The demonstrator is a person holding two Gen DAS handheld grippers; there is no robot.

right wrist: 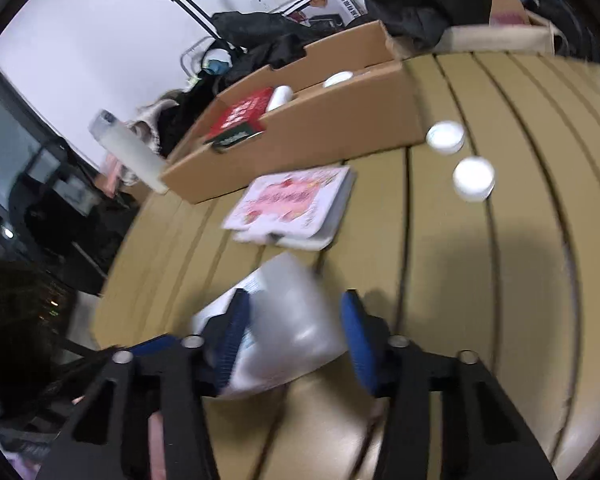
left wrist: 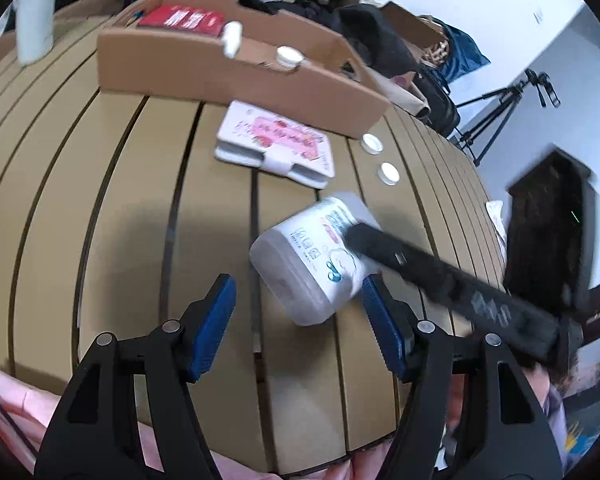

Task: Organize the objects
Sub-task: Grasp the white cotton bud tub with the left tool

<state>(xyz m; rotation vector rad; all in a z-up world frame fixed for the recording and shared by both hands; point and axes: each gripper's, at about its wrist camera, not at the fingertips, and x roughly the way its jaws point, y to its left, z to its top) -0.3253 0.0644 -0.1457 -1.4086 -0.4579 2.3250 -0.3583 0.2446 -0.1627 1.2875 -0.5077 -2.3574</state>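
Observation:
A white plastic jar point(left wrist: 304, 256) with a blue and red label hangs tilted over the slatted table, its base towards my left camera. My right gripper point(right wrist: 296, 332) is shut on the jar point(right wrist: 288, 304), with a blue pad against each side; the picture is blurred. One of its black fingers point(left wrist: 428, 268) crosses the jar in the left wrist view. My left gripper point(left wrist: 298, 320) is open and empty, its right pad just beside the jar. A pink and white packet point(left wrist: 276, 140) point(right wrist: 292, 204) lies flat further on.
An open cardboard box point(left wrist: 236, 80) point(right wrist: 300, 132) at the back holds a red box point(left wrist: 180, 20), a white bottle point(left wrist: 231, 38) and a capped jar point(left wrist: 289, 56). Two white lids point(left wrist: 372, 143) point(left wrist: 389, 172) sit right of the packet. A tall white bottle point(left wrist: 34, 20) stands far left.

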